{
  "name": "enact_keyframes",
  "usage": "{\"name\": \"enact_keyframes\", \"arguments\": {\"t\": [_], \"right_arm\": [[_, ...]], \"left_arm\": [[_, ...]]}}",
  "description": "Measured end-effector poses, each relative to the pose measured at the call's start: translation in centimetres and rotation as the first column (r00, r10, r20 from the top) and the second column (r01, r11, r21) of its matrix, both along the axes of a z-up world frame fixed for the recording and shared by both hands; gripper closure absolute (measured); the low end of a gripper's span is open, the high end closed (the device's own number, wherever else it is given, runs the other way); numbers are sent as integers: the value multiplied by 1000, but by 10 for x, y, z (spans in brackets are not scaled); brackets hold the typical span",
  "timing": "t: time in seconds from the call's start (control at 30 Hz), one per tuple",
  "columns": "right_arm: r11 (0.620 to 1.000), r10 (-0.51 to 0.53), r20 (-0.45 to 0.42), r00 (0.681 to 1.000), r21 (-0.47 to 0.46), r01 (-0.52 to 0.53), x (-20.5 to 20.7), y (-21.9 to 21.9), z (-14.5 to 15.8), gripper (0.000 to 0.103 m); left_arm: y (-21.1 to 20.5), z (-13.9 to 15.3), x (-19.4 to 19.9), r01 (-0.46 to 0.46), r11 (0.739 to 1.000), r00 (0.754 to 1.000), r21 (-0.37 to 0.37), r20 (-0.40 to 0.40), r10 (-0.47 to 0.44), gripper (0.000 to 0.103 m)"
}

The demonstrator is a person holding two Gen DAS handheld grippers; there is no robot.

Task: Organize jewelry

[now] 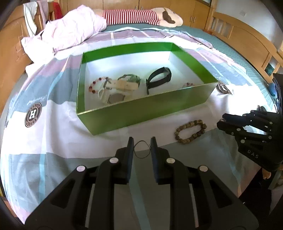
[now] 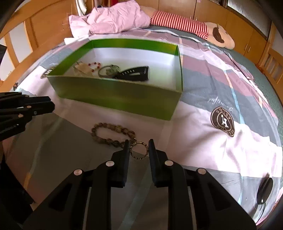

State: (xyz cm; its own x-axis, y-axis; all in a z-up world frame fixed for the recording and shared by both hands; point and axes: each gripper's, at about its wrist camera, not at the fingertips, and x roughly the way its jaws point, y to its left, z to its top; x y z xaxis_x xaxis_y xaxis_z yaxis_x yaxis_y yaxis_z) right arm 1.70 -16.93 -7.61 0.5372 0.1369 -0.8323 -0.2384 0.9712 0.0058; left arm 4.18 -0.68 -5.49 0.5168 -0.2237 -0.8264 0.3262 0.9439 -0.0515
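Note:
A green box (image 1: pixel 141 113) with a white floor lies on the bed and holds a red bead bracelet (image 1: pixel 96 83), a black band (image 1: pixel 159 77) and other pieces. My left gripper (image 1: pixel 142 141) is partly open around a thin black loop (image 1: pixel 141 149) on the sheet. A brown bead bracelet (image 1: pixel 190 131) lies right of it, also in the right wrist view (image 2: pixel 113 134). My right gripper (image 2: pixel 138 143) is partly open around a small gold patterned ring (image 2: pixel 139 150), fingertips beside it. The box also shows in the right view (image 2: pixel 116 99).
Patterned bedsheet with round H logos (image 2: pixel 222 123). A pink duvet (image 1: pixel 70 30) and a striped plush toy (image 1: pixel 134 16) lie at the far end. Wooden bed frame (image 1: pixel 247 39) surrounds the bed. A black oval object (image 2: pixel 264 191) lies at the right.

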Motion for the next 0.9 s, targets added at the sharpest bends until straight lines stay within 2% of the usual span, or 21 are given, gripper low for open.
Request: {"name": "enact_keyframes", "arguments": {"t": [0.17,0.27,0.33,0.4,0.5,0.57,0.63,0.77,0.9], "right_arm": [[999,-13,72,997,40,10,-4,-7,28,81],[994,-36,154,987,105,20,-4,-16,61,81],[986,-63,210,976,167,28,4,-24,88,81],[980,-84,227,970,197,39,21,-28,106,81],[986,-78,274,959,166,32,51,-25,123,81],[986,-70,263,962,165,27,74,-21,121,81],[985,-72,237,969,168,32,98,-19,110,81],[981,-82,137,987,185,55,130,-17,64,81],[991,-65,52,997,118,58,143,-6,21,81]], "left_arm": [[-3,22,-9,4,1000,998,7,62,-5,84],[-5,57,-12,17,1000,989,-4,150,-16,84],[-5,78,-8,20,1000,982,-10,189,-18,84],[-4,99,4,20,1000,977,-10,214,-17,84],[-8,124,31,7,999,966,31,258,-15,84],[-8,131,53,2,1000,969,10,248,-4,84],[-7,128,82,-18,1000,979,-10,205,20,84],[-11,95,127,-57,998,987,33,154,51,84],[-10,47,160,-92,995,995,31,45,90,84]]}}
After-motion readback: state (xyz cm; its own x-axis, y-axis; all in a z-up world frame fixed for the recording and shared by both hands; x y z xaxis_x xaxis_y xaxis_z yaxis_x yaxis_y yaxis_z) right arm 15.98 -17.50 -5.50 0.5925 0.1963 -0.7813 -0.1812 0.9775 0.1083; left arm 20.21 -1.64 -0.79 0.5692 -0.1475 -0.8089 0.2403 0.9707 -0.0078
